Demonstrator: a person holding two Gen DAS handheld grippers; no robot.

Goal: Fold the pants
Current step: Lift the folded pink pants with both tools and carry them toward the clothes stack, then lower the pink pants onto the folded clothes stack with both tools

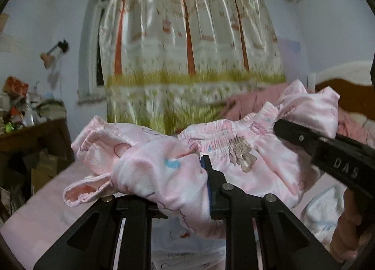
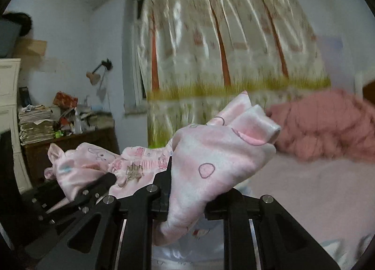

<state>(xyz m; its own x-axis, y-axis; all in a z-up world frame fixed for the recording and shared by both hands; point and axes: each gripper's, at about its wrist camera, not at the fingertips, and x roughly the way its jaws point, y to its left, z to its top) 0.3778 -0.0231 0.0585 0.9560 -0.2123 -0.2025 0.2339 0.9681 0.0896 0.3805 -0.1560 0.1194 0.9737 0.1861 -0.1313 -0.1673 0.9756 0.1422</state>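
The pink pants (image 1: 246,159), printed with cartoon animals, hang bunched in the air above the bed, their gathered waistband (image 1: 225,127) stretched between both grippers. My left gripper (image 1: 173,176) is shut on a thick fold at one end; fabric covers its left finger. In the left wrist view the right gripper (image 1: 281,128) comes in from the right and bites the other end of the waistband. In the right wrist view the right gripper (image 2: 189,176) is shut on the pants (image 2: 211,152), with cloth draped over its right finger. The left gripper (image 2: 107,179) holds the far end at the left.
A pink-sheeted bed (image 2: 304,188) lies below, with a heaped pink blanket (image 2: 328,124) at the right and a wooden headboard (image 1: 346,91). A tree-print curtain (image 1: 187,47) hangs behind. A cluttered wooden desk (image 2: 70,143) and a wall lamp (image 2: 96,75) stand at the left.
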